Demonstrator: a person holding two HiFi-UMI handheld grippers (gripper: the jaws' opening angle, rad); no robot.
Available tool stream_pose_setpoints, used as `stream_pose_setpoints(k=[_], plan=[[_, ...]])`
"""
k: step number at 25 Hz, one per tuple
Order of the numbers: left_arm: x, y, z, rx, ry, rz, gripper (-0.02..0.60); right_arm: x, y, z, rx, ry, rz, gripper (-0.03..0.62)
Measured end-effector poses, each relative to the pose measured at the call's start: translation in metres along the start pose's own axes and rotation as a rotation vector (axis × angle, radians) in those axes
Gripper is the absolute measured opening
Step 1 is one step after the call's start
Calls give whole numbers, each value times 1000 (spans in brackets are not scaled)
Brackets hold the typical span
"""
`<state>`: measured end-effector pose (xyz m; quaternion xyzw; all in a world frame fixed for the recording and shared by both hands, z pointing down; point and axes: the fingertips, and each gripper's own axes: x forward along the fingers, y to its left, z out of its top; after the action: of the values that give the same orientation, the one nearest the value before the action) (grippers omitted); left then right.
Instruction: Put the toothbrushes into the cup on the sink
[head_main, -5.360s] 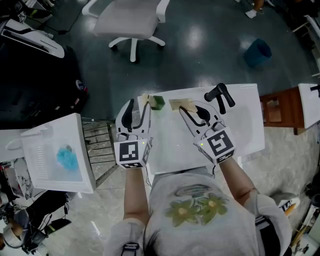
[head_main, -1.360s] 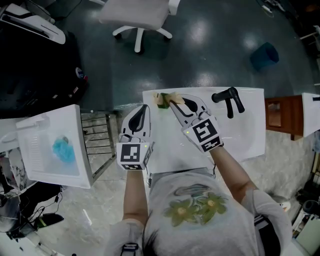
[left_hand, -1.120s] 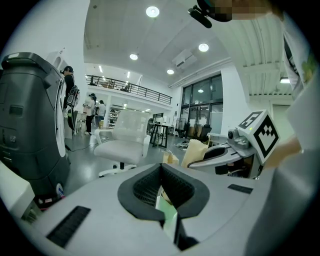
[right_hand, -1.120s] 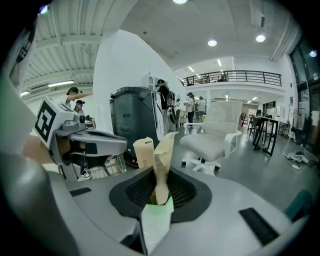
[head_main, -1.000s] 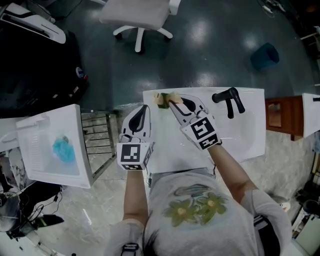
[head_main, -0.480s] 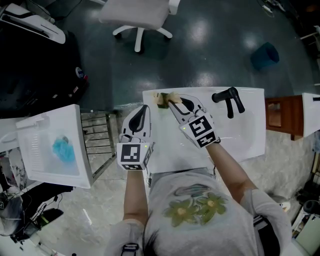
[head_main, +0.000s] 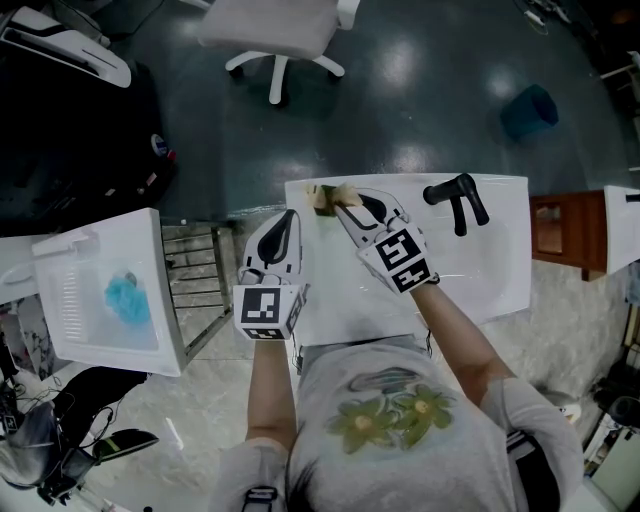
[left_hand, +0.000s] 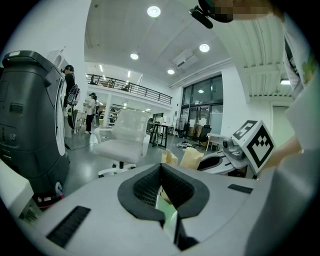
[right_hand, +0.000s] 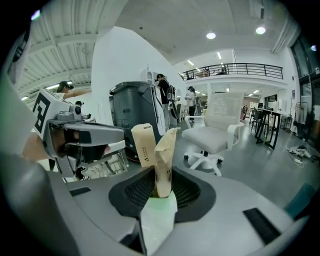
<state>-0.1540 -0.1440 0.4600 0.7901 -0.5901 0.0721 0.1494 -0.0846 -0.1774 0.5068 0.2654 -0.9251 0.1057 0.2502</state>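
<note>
Right gripper view: the right claw (right_hand: 161, 187) is clamped on a paper-wrapped toothbrush (right_hand: 164, 160), jaws part-way closed w/ the pads pressing its sides. The toothbrush's long axis runs near upright. It rises straight out from btw the jaws, top end leaning slightly to the right, and its lower end is hidden down btw the pads. Just beyond the claw tip & a bit left, a second wrapped toothbrush (right_hand: 143, 145) also stands upright, near the held one; can't tell if they touch.

Head view: the right claw (head_main: 340, 205) reaches to the far left corner of the sink (head_main: 480, 270), its tip right at the green cup (head_main: 318, 203). The black faucet (head_main: 455, 195) sits well to that claw's right.

Left gripper view: the left claw (left_hand: 161, 172) has its jaws fully together w/ nothing gripped. It is held off the sink's left edge, beside the right claw & apart from the cup.
</note>
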Motion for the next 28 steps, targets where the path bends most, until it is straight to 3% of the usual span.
stream_pose_setpoints(k=[10,21,28], plan=[[-1,-2,2,7,-5,-4,18,-5,3,4,23,-12,9,141],[-8,-7,10,30,-25,-5,18,-33,0,38,52,-118,-30,158],[-16,-15,17,43,-42,-14,18,-58,1,62,86,-237,-54,156]])
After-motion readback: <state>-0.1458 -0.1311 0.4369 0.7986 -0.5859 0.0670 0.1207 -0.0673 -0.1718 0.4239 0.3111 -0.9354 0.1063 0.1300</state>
